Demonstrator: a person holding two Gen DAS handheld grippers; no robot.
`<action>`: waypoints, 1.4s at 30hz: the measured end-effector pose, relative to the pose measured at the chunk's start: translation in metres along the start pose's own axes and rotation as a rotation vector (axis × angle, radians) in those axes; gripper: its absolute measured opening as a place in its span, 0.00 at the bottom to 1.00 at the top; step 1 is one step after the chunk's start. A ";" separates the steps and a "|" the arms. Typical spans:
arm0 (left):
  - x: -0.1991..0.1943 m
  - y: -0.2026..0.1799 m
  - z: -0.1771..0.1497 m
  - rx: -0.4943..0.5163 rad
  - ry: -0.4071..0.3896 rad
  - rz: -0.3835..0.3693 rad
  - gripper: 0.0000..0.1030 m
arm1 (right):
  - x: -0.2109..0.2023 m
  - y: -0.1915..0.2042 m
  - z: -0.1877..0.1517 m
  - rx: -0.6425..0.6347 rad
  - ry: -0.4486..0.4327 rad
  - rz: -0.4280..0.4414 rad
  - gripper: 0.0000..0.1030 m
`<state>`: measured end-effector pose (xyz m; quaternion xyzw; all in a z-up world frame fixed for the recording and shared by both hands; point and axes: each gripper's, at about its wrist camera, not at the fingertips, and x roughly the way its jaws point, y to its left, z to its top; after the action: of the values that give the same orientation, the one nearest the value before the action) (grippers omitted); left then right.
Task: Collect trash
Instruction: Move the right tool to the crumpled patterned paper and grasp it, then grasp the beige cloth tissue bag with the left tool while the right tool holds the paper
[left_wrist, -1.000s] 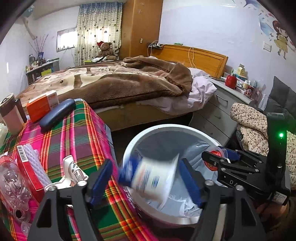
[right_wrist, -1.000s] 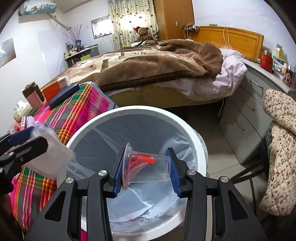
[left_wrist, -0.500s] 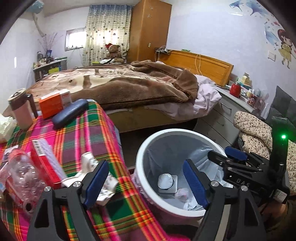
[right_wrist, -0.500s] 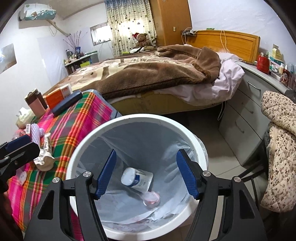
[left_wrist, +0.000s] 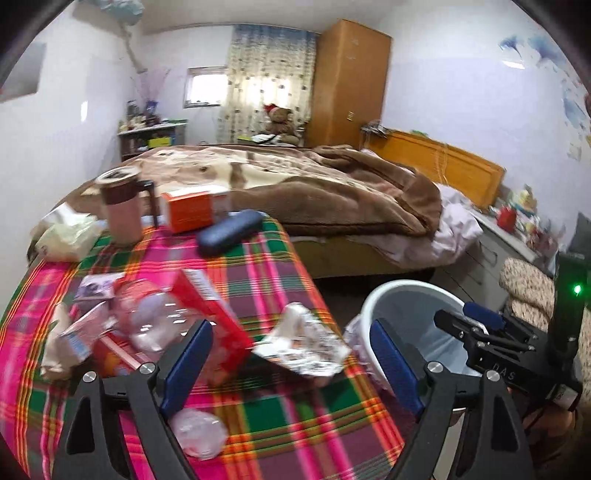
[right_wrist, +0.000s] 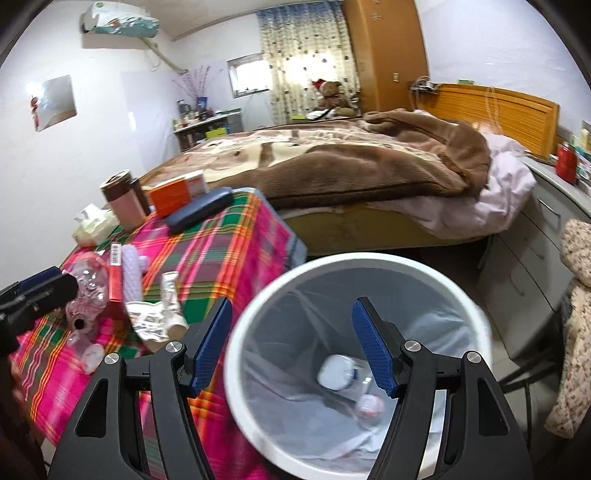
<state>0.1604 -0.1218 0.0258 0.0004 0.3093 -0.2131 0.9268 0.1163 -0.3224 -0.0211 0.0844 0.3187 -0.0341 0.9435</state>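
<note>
The white trash bin (right_wrist: 258, 314) with a grey liner stands beside the plaid-covered table (left_wrist: 266, 273). A white cup (right_wrist: 336, 372) and a clear cup (right_wrist: 367, 406) lie at the bin's bottom. My right gripper (right_wrist: 291, 349) is open and empty above the bin's left rim. My left gripper (left_wrist: 291, 363) is open and empty above the table edge, over a crumpled silver wrapper (left_wrist: 303, 341). A red box (left_wrist: 214, 314), a clear plastic bottle (left_wrist: 147, 317) and a small clear lid (left_wrist: 199, 432) lie near it. The bin also shows in the left wrist view (left_wrist: 373, 306).
At the table's far end stand a brown mug (left_wrist: 122, 210), an orange box (left_wrist: 192, 208), a dark blue case (left_wrist: 229, 230) and a tissue pack (left_wrist: 66, 236). A bed with a brown blanket (left_wrist: 314, 184) lies behind. Grey drawers (right_wrist: 532, 251) stand right of the bin.
Both grippers opened and let their cups fall into the bin. The left gripper then swung left over the table; the right gripper drew back and shifted left.
</note>
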 end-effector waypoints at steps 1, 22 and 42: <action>-0.004 0.008 0.000 -0.004 -0.011 0.027 0.84 | 0.003 0.005 0.001 -0.010 0.003 0.009 0.67; -0.025 0.162 -0.021 -0.197 0.010 0.274 0.85 | 0.058 0.078 -0.002 -0.119 0.127 0.122 0.67; -0.003 0.234 -0.035 -0.277 0.102 0.301 0.85 | 0.085 0.116 -0.007 -0.146 0.220 0.147 0.24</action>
<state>0.2309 0.0967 -0.0315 -0.0701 0.3786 -0.0272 0.9225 0.1933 -0.2081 -0.0617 0.0418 0.4146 0.0677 0.9065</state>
